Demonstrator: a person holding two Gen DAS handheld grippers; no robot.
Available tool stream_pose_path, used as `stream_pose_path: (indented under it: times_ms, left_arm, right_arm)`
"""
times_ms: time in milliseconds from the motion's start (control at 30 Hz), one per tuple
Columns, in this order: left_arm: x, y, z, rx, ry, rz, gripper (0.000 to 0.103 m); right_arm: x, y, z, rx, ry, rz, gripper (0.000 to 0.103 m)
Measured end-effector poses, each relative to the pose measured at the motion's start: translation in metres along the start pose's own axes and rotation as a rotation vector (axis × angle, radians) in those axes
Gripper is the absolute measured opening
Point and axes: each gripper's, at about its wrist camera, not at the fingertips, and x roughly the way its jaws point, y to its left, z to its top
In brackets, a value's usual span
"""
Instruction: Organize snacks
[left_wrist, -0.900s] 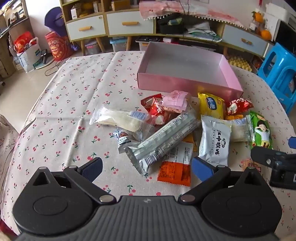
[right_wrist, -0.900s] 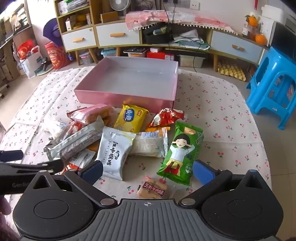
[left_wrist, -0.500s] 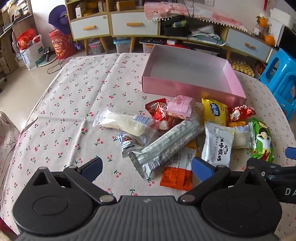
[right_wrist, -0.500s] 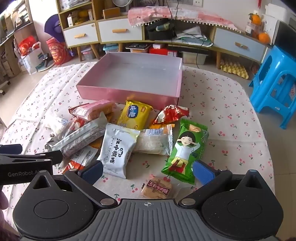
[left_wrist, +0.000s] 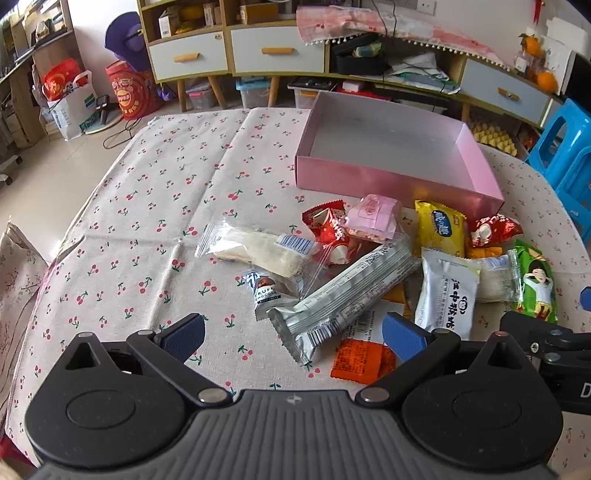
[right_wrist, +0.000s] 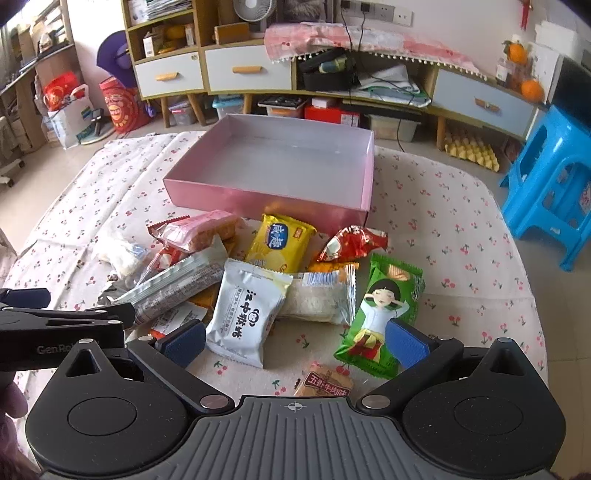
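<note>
A pile of several snack packets lies on the cherry-print tablecloth in front of an empty pink box (left_wrist: 399, 177) (right_wrist: 266, 199). The pile includes a long silver packet (left_wrist: 343, 295) (right_wrist: 173, 291), a white packet (left_wrist: 447, 291) (right_wrist: 247, 317), a yellow packet (left_wrist: 439, 229) (right_wrist: 280, 243), a green packet (left_wrist: 535, 284) (right_wrist: 380, 314) and an orange packet (left_wrist: 362, 358). My left gripper (left_wrist: 293, 338) is open and empty, above the near end of the silver packet. My right gripper (right_wrist: 295, 341) is open and empty, above the white and green packets and a small brown packet (right_wrist: 325, 382).
A clear packet with a white bar (left_wrist: 258, 251) and a small chocolate packet (left_wrist: 266, 291) lie left of the pile. A blue plastic stool (right_wrist: 550, 177) stands right of the table. Cabinets with drawers (right_wrist: 247, 70) stand behind it.
Both grippers have pulled back and risen slightly, so the snack pile and the box sit a little further off in each view. Nothing on the table has moved.
</note>
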Motion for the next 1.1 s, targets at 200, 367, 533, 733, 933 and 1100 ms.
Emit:
stream_pose_path:
  times_ms: [200, 367, 533, 733, 933, 1100]
  left_arm:
    - [0.0011, 0.0007, 0.0013, -0.002, 0.009, -0.001, 0.103]
    - [0.0012, -0.0004, 0.0026, -0.004, 0.012, -0.001, 0.103]
    - [0.0014, -0.0007, 0.0029, -0.006, 0.016, 0.0, 0.103]
    - [-0.0005, 0.002, 0.0052, -0.016, 0.022, -0.024, 0.103]
    - [-0.0002, 0.0056, 0.0079, -0.03, 0.017, -0.025, 0.103]
    - [0.0003, 0.006, 0.0071, -0.027, 0.018, -0.026, 0.103]
  right_arm:
    - [0.0036, 0.0005, 0.002, 0.003, 0.005, -0.005, 0.103]
    - [0.0044, -0.0002, 0.0038, 0.012, 0.004, -0.007, 0.103]
    - [0.004, 0.0002, 0.005, 0.012, 0.003, -0.004, 0.103]
    - [0.0021, -0.0023, 0.0039, 0.022, 0.007, 0.001, 0.103]
    - [0.0016, -0.0039, 0.0039, 0.026, 0.012, 0.0, 0.103]
    - [0.0029, -0.0063, 0.0041, 0.034, 0.017, 0.0, 0.103]
